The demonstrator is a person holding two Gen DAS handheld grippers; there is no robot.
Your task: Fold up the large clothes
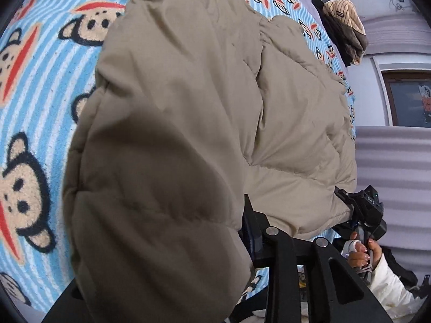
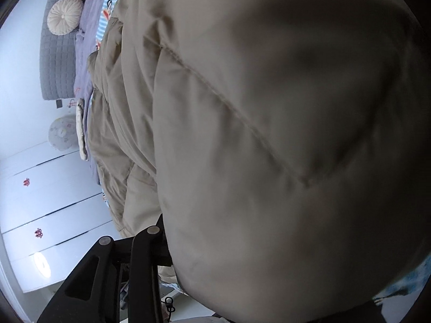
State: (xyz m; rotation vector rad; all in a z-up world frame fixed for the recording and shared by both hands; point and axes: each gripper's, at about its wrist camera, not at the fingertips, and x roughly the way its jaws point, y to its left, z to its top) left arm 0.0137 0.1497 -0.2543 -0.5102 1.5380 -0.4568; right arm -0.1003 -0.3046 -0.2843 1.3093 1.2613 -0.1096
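Observation:
A large beige puffer jacket (image 1: pixel 188 123) lies over a blue striped monkey-print bedspread (image 1: pixel 35 123). It fills most of the left wrist view and bulges over my left gripper (image 1: pixel 242 231), whose fingertips are buried in the fabric, shut on its hem. In the right wrist view the same jacket (image 2: pixel 269 134) covers nearly everything. My right gripper (image 2: pixel 167 242) is shut on the jacket's edge, its tips hidden under the padding. The right gripper body and the hand holding it (image 1: pixel 361 250) show at the jacket's lower right corner in the left wrist view.
A striped cap on dark clothes (image 1: pixel 344 27) lies at the bed's far side. A grey quilted headboard (image 2: pixel 56 53) with a round cushion (image 2: pixel 64 14) stands at the bed's end. White wardrobe doors (image 2: pixel 48 202) stand beside the bed. A window (image 1: pixel 409 99) is on the wall.

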